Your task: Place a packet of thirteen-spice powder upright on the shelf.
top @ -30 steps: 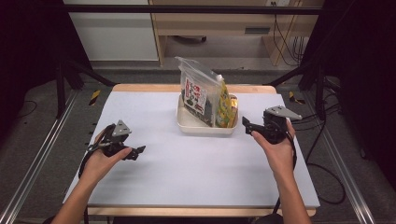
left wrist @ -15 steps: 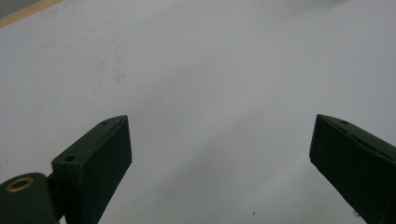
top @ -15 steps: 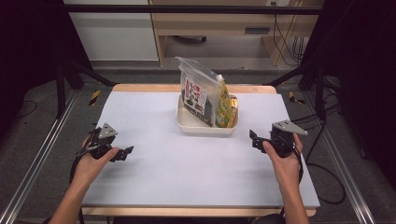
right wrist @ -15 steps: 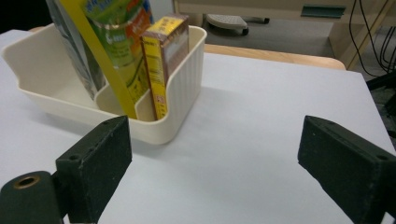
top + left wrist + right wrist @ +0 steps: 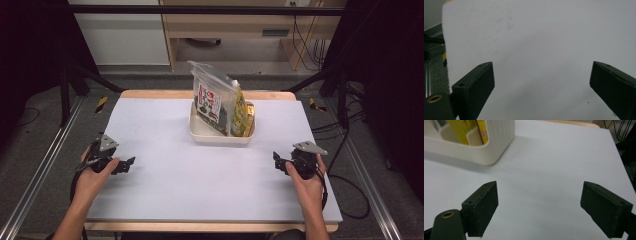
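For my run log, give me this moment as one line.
left gripper: open, holding nothing | right gripper: open, holding nothing | bags: standing in tray | both grippers apart from tray

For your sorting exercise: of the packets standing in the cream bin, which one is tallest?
The clear bag with the red-and-black label is tallest; its top rises well above the yellow packet beside it in the cream bin.

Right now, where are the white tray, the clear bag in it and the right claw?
white tray (image 5: 220, 137), high view, front wall.
clear bag (image 5: 210, 102), high view, printed label.
right claw (image 5: 276, 160), high view, between its fingertips.
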The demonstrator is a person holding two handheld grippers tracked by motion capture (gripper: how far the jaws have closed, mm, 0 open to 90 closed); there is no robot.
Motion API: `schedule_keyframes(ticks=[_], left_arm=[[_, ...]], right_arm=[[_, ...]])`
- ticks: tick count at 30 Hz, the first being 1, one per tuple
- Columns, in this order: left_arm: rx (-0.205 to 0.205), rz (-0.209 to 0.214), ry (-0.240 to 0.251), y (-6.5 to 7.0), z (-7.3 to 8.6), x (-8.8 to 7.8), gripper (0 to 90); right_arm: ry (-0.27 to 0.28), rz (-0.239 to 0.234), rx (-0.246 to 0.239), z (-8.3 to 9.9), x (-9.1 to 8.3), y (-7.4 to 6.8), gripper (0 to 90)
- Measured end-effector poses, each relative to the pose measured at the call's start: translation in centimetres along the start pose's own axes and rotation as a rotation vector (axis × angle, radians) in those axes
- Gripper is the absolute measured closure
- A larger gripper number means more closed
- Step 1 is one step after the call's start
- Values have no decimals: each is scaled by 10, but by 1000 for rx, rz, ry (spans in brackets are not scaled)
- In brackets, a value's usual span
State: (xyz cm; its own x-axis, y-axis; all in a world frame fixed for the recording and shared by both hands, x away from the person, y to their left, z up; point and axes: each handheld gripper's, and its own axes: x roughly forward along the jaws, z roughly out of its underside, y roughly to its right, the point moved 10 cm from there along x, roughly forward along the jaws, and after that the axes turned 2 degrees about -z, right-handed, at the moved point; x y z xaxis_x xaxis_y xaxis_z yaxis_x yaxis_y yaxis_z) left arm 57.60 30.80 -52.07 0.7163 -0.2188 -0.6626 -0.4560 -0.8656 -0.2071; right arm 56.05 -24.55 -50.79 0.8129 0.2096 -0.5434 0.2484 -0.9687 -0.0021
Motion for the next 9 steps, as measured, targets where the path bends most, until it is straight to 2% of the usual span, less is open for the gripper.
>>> schedule_keyframes(ticks=[3, 5, 7, 9], left_arm=[[-18, -33, -11, -8, 5, 1, 56], [-31, -48, -27, -11, 9, 3, 56], [-26, -49, -41, -11, 11, 4, 56], [-30, -53, -39, -12, 11, 5, 56]], right_arm=[[-22, 18, -34, 9, 4, 3, 158], [-41, 21, -37, 15, 6, 4, 161], [-48, 16, -18, 18, 7, 7, 168], [-40, -3, 24, 18, 6, 8, 169]])
